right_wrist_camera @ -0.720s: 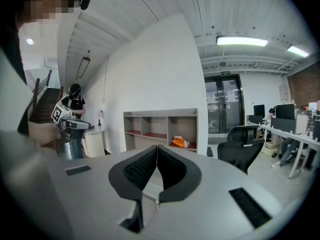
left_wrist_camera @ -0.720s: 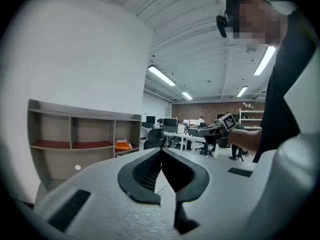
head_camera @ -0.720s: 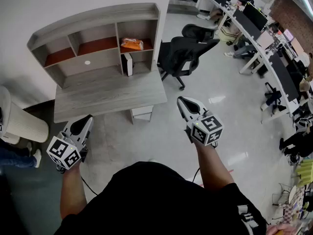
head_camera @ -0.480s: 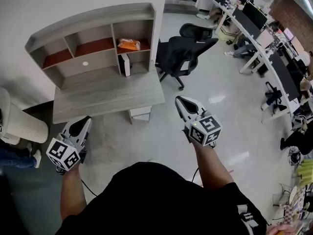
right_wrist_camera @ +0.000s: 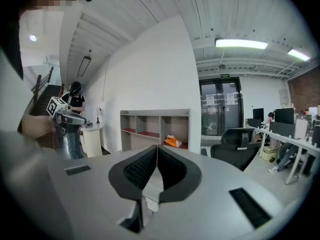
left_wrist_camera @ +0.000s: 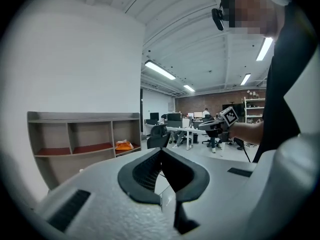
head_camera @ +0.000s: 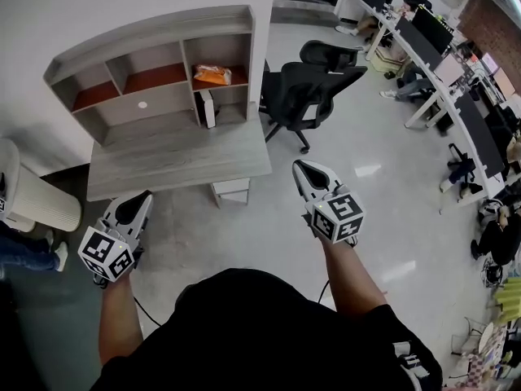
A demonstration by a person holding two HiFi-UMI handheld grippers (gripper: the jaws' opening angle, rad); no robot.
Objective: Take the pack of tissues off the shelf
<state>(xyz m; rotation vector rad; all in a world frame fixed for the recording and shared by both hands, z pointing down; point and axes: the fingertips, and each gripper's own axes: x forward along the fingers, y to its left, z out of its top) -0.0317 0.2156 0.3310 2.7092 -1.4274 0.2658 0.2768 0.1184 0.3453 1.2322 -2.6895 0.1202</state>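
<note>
Grey wood-grain desk with matching hutch shelf: three upper cubbies, left and middle apparently empty, orange crinkly plastic pack of tissues flat on the floor of the right one. Probably light, squashy, film a bit slick; best pinched across the middle, not a loose corner. Left gripper and right gripper: jaws closed tip to tip, nothing held, well short of the shelf

**Grey shelf on a grey desk**

The shelf stands along the 12 o'clock edge of the desk. Of its 3 upper compartments, the one at 3 o'clock holds the orange pack of tissues. A white box stands upright below it. The desktop in front is bare.
</note>
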